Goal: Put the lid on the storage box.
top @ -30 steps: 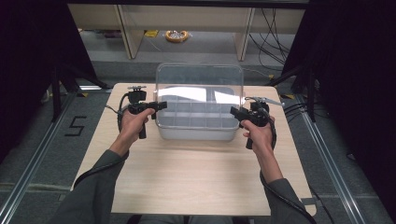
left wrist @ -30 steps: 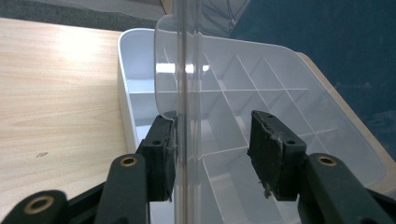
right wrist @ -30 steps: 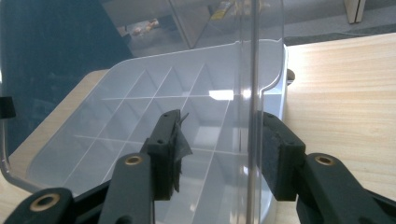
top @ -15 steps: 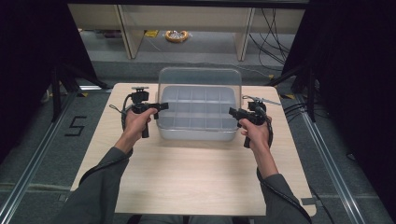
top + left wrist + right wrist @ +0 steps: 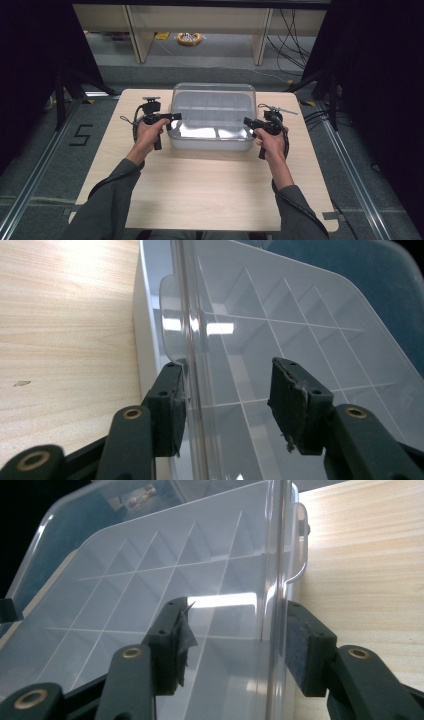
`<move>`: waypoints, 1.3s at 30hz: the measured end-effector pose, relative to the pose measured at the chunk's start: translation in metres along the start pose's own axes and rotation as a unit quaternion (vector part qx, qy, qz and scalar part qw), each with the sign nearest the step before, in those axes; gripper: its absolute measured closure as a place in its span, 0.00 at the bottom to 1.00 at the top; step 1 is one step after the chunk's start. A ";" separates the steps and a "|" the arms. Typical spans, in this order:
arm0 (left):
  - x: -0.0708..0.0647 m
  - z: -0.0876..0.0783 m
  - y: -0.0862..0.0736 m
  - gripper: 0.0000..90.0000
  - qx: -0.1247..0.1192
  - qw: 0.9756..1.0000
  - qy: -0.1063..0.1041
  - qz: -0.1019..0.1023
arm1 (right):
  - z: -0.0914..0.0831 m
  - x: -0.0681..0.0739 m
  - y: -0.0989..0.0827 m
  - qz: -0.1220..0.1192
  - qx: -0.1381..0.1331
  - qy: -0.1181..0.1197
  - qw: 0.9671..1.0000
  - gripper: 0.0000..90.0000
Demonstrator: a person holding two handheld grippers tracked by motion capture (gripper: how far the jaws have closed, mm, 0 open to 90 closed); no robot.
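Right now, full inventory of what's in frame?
storage box: 1, clear plastic with inner dividers and a see-through lid, on the far middle of the table
table: 1, light wood, under the box
shelving: 1, beige, on the floor beyond the table
coiled thing: 1, yellowish, on the floor by the shelving; too small to identify
floor marking "5": 1, black, on the grey floor left of the table
left tool: 1, black, at the box's left edge; jaws straddle the lid rim, have just been opening, gap at one pad
right tool: 1, black, at the box's right edge; jaws straddle the rim, have just been opening
forearms: 2, grey sleeves, coming in from the near side
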State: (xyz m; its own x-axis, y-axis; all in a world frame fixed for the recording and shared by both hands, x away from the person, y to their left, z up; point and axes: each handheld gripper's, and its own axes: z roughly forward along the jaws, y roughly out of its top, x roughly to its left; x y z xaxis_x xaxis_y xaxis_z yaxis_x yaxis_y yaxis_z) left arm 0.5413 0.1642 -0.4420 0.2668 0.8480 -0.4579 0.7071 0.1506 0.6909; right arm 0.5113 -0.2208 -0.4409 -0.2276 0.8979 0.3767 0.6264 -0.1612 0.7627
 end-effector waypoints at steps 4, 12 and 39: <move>0.003 0.001 0.002 0.55 -0.005 1.000 0.007 0.002 | 0.003 0.003 0.001 -0.013 0.005 -0.015 1.000 0.57; 0.003 0.002 0.006 0.55 -0.003 1.000 0.009 -0.004 | 0.006 0.007 0.003 0.023 0.002 -0.018 1.000 0.58; 0.003 0.015 0.008 0.53 -0.005 1.000 0.011 0.002 | 0.018 0.003 0.001 0.008 0.007 -0.041 0.999 0.50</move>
State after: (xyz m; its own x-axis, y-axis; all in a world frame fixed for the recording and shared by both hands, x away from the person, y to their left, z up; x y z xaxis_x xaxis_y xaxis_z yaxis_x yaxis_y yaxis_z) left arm 0.5576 0.1607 -0.4460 0.2541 0.8599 -0.4428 0.7000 0.1525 0.6977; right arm 0.5250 -0.2109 -0.4481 -0.1560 0.9257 0.3447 0.6396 -0.1712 0.7494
